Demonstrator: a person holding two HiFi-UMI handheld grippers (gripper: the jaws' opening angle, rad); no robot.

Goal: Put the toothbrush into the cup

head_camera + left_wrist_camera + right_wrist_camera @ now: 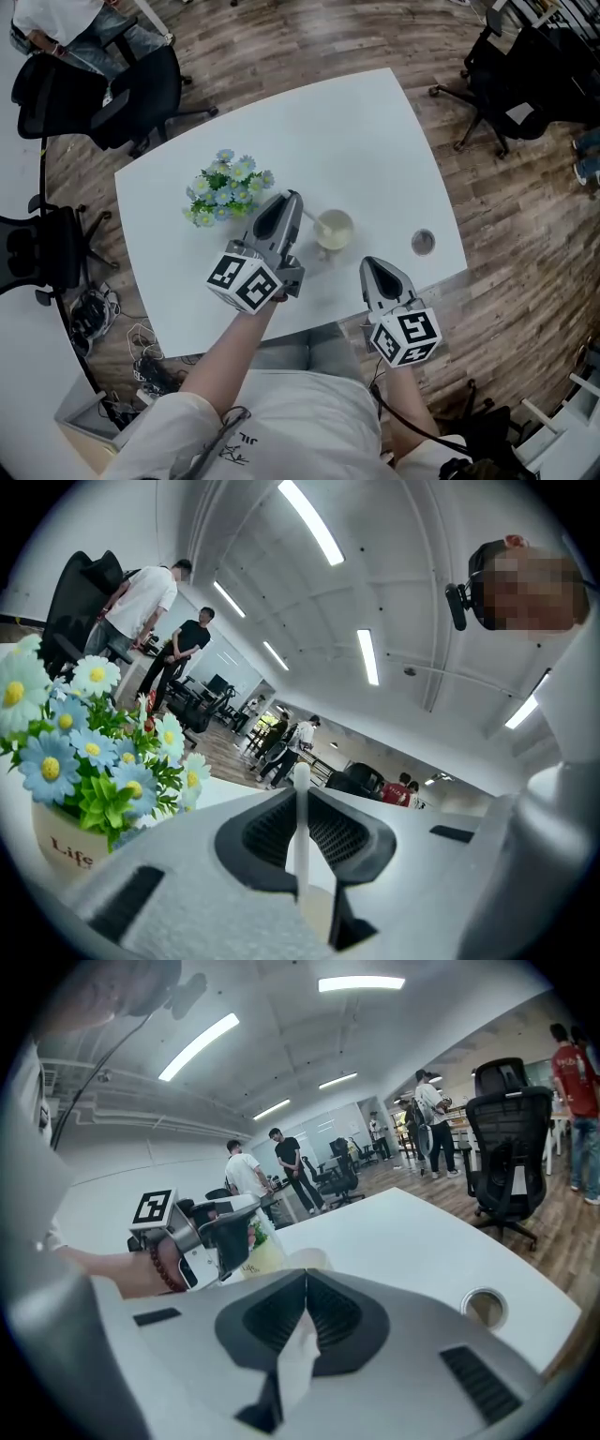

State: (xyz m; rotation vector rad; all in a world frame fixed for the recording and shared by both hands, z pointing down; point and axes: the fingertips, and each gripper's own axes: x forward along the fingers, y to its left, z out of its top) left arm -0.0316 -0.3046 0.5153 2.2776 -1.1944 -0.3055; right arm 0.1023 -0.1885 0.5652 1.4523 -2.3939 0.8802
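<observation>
My left gripper [294, 199] is shut on a thin white toothbrush [301, 827], which stands upright between its jaws in the left gripper view. In the head view the toothbrush [310, 222] slants from the jaws toward a cream cup [334, 230] just right of the gripper. The cup [306, 1258] also shows past the tips of my right gripper [305, 1277], with the left gripper [225, 1232] to its left. My right gripper [373, 265] hangs near the table's front edge, below and right of the cup, shut with nothing in it.
A pot of blue and white flowers [225, 187] stands left of the left gripper, close to it [84, 761]. A round cable hole [423, 242] sits in the white table [356, 131] right of the cup. Office chairs [141, 89] and several people stand around the table.
</observation>
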